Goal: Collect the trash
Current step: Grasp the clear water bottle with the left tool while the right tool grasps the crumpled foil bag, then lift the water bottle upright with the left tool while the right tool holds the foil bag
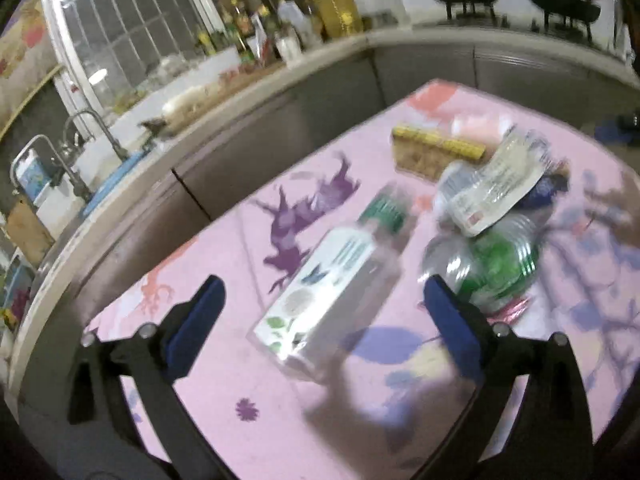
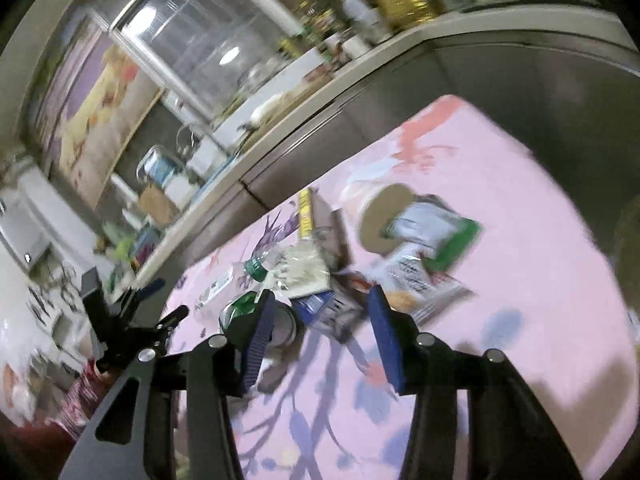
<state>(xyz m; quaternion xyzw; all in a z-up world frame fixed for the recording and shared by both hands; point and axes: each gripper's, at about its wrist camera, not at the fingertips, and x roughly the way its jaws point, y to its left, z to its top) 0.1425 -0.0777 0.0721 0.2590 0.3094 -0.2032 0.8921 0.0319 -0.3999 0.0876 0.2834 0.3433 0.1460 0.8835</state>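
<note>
We hold the left gripper [image 1: 322,316] over the pink worktop [image 1: 224,368], jaws wide and empty, with the bottle [image 1: 336,284] lying between them. We should drop squarely across its body before closing. The right gripper [image 2: 320,332], half open, holds nothing near the wrappers [image 2: 416,280].

No lettering could be read in either view, as both were blurred by motion. Ahead of the left tool, a bottle's white label [image 1: 320,300] and a crumpled white wrapper [image 1: 496,192] carried rows of print too smeared to make out. A yellow-edged box [image 1: 436,148] beyond them was equally illegible.
</note>
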